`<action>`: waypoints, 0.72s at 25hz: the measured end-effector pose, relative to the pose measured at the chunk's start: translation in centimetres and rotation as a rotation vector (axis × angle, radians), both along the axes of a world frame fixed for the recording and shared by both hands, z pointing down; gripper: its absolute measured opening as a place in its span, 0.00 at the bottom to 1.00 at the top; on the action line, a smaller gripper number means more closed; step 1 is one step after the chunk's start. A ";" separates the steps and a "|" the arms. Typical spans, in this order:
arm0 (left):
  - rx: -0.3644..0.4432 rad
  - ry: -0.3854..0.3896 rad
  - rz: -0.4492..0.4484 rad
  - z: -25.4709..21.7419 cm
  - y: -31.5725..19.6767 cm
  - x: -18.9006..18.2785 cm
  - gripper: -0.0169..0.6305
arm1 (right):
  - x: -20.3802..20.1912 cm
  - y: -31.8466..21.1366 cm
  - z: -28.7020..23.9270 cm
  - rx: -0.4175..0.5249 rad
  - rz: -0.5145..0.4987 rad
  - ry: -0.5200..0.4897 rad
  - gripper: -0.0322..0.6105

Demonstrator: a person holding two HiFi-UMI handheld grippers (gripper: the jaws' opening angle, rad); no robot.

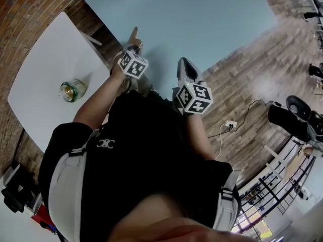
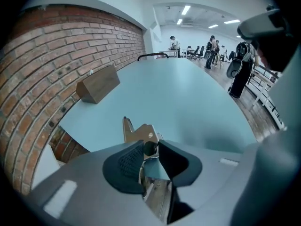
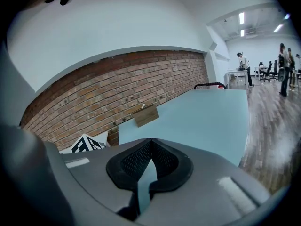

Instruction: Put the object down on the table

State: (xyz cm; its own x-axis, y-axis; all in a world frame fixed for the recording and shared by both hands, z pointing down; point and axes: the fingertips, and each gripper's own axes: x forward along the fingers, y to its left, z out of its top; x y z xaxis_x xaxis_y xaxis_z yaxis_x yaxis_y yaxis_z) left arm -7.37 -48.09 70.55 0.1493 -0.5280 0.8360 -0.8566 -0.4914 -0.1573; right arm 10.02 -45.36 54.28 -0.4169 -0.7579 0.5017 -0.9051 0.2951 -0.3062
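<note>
The pointed silvery-tan metal tool (image 2: 140, 133), bearing a screw and a black knob, is sitting between the slightly parted jaws of the left gripper (image 2: 151, 146). It is reaching over the light-blue worktop (image 2: 188, 98); the gripper is hiding its rear part, and contact with the worktop is unclear. The right gripper (image 3: 149, 142) is hovering closed and empty.

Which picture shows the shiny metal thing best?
The left gripper view: the metal thing sits close up, right between the jaws of the left tool. The head view shows only its tip poking out past that tool. The right gripper view doesn't show it.
</note>
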 end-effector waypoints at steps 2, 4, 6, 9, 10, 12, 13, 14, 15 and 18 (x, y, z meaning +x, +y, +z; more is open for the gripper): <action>-0.017 0.040 -0.006 0.0 0.0 0.1 0.20 | 0.4 -0.1 0.0 -0.002 0.011 -0.010 0.07; -0.044 0.103 -0.007 0.0 0.2 0.5 0.25 | 0.7 -0.2 -0.1 -0.003 0.020 -0.021 0.07; -0.068 0.162 -0.002 -0.4 0.6 1.0 0.31 | 0.8 -0.4 -0.3 -0.005 0.021 -0.034 0.07; -0.028 0.202 -0.002 -2.4 0.7 1.3 0.31 | 0.6 -0.5 -0.7 -0.005 0.012 -0.057 0.07; 0.007 0.207 -0.013 -3.3 0.5 1.1 0.30 | 0.5 -0.5 -0.8 -0.002 0.007 -0.059 0.07; 0.075 0.224 -0.048 -5.2 0.1 0.5 0.20 | 0.1 -0.7 -0.9 0.004 -0.005 -0.058 0.07; 0.100 0.238 -0.065 -6.1 -0.1 0.3 0.13 | 0.0 -0.8 -1.0 0.008 -0.010 -0.057 0.07; 0.121 0.251 -0.075 -7.0 -0.2 0.1 0.08 | -0.2 -0.9 -1.1 0.015 -0.013 -0.058 0.07; 0.141 0.261 -0.081 -7.9 -0.3 0.0 0.05 | -0.2 -1.1 -1.3 0.026 -0.012 -0.062 0.07; 0.207 0.274 -0.091 -10.4 -0.7 -0.3 0.03 | -0.5 -1.7 -2.1 0.065 -0.007 -0.084 0.07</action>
State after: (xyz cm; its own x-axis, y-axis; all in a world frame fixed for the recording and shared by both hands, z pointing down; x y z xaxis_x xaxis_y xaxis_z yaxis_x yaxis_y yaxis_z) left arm -7.66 -48.78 60.11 0.2976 -0.7038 0.6451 -0.9197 -0.3925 -0.0038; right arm 9.54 -47.03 52.22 -0.4611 -0.7845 0.4146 -0.8747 0.3235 -0.3608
